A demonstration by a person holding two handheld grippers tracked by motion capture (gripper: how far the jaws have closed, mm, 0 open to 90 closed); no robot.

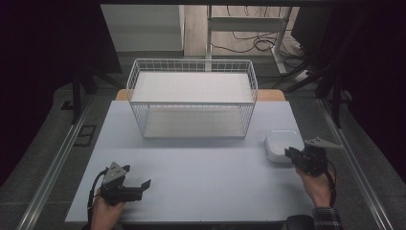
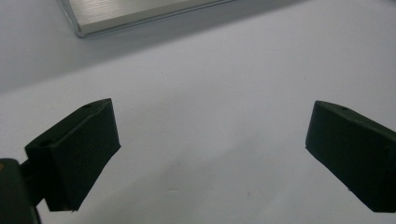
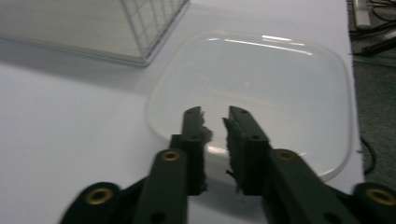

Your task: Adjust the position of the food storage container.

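A white, rounded-square dish (image 1: 282, 143) lies on the table at the right, just off the wire basket's front right corner. My right gripper (image 1: 293, 155) reaches it from the near side. In the right gripper view its jaws stand close together, pinching the dish's (image 3: 261, 79) near rim, and the right gripper (image 3: 215, 135) looks shut on that rim. My left gripper (image 1: 145, 184) rests low over the table at the front left, pointing right. In the left gripper view the left gripper (image 2: 212, 154) stands wide open with bare tabletop between its fingers.
A white wire basket (image 1: 191, 61) with a pale base stands at the middle back of the light table (image 1: 201, 177). Its corner (image 3: 154, 28) sits close to the dish, and its base edge (image 2: 140, 14) shows ahead of the left gripper. Dark floor and rails flank the table.
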